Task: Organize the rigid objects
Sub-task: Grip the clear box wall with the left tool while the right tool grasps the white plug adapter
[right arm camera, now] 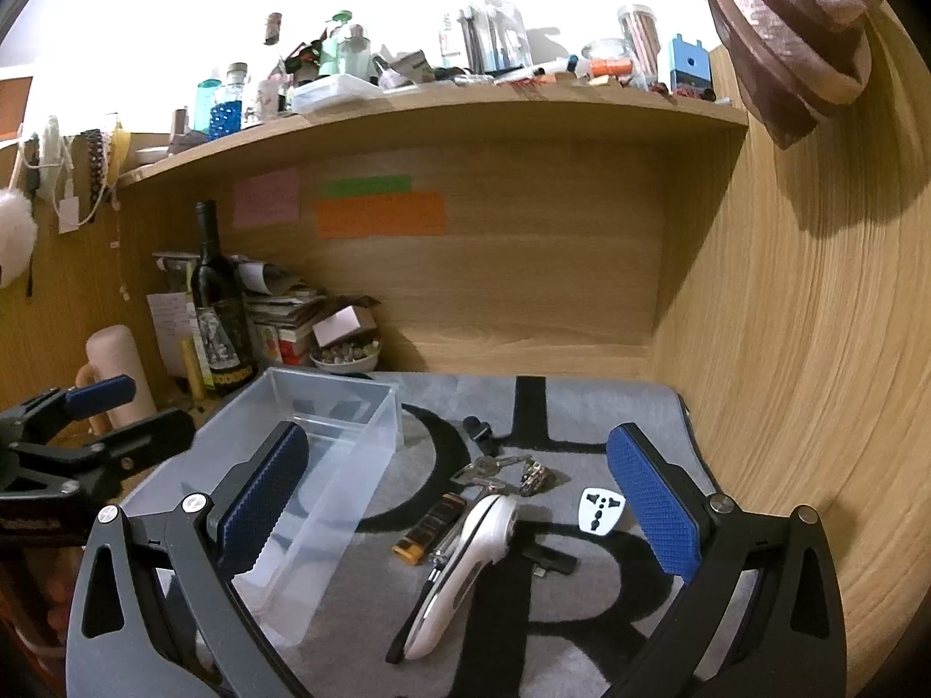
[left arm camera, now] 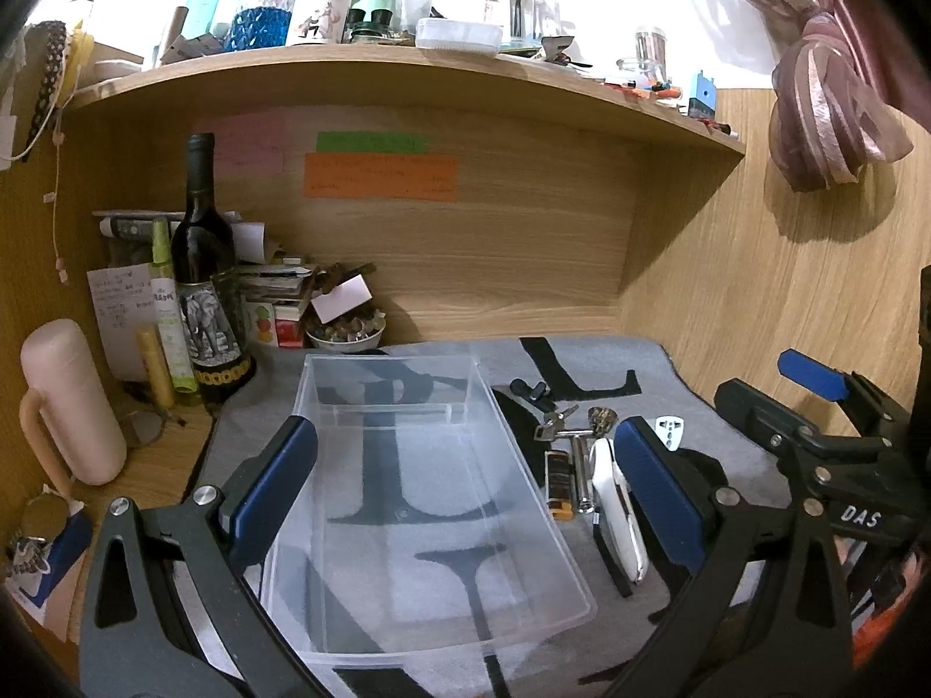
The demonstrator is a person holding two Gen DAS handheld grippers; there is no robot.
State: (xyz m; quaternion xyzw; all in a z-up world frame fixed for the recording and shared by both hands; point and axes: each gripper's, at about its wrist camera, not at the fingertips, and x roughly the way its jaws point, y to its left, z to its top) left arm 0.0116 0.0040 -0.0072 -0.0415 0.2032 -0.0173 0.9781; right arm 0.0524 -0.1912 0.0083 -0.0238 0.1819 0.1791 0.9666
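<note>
- Two grippers hovered above a grey mat with large black letters point(right arm camera: 582, 407): the left gripper point(left arm camera: 459, 483) over the clear rectangular plastic bin point(left arm camera: 523, 500), the right gripper point(right arm camera: 459, 506) over the small objects just right of that bin. Both stood wide open, holding nothing.
- Just right of the bin lay a cluster, some pieces touching: a white, elongated plastic handheld device point(right arm camera: 465, 570), an amber-and-black lighter point(right arm camera: 430, 529), a bunch of metal keys point(right arm camera: 489, 468), a white flat plug-adapter face point(right arm camera: 601, 510), a small black clip-like piece point(right arm camera: 480, 429) and a short black bar point(right arm camera: 550, 563).
- The white device looked rigid, light and smooth (so probably slippery); a grip across its narrow waist would likely hold best, judging by its shape.
- The keys would probably dangle and shift if lifted by one key; the lighter looked stiff and easy to pinch across its flat sides.
- The bin was empty, its thin walls likely to flex if knocked.
- Behind the bin, a white bowl of small stones point(left arm camera: 346, 334) sat beside a dark wine bottle point(left arm camera: 203, 267).
</note>
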